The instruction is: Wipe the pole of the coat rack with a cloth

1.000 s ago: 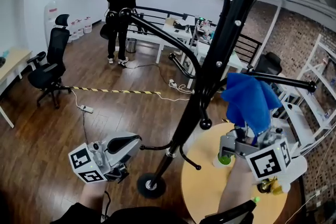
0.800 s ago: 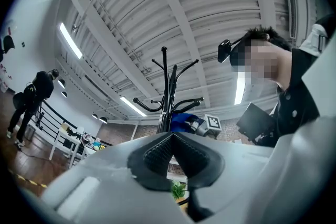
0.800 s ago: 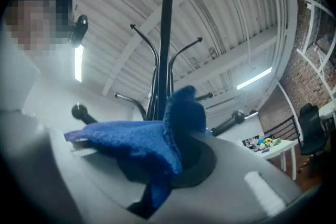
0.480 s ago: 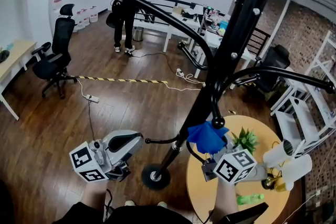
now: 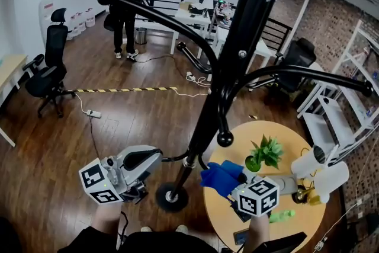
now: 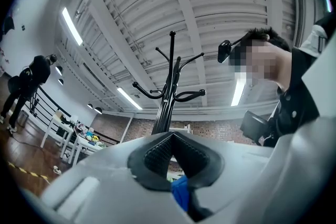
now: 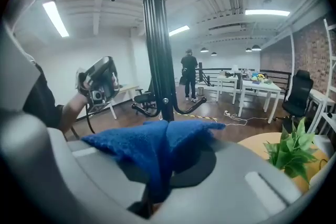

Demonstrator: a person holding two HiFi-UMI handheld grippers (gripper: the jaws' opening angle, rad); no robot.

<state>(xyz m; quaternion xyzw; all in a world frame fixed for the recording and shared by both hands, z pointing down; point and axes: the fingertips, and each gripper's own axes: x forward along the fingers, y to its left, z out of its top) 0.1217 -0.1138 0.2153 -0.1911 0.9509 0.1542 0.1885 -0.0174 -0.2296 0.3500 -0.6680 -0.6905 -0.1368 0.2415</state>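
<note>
1. Right gripper (image 5: pixel 235 185): clenched on the blue cloth (image 5: pixel 220 176), which bunches up over its jaws. It sits low on the right of the pole (image 5: pixel 220 98), over the round table's (image 5: pixel 293 133) near edge.
2. Key relation: the pole lies left of the cloth and just ahead of it. In the right gripper view it rises straight beyond the cloth. Cloth and pole look apart at the pole's lowest stretch, though the steep head view makes the gap hard to judge.
3. The pole's long axis is upright, from base (image 5: pixel 172 197) to hooks, so any wiping stroke has to run up or down it.
4. Left gripper (image 5: pixel 153 157): low on the pole's left, near the base, pads pressed together on nothing. The blue sliver low between them is likely the cloth beyond. The right gripper is nearer the pole and carries the cloth.
5. Writing: no brand or label is legible. The only print is the black-and-white square markers on the gripper cubes.
</note>
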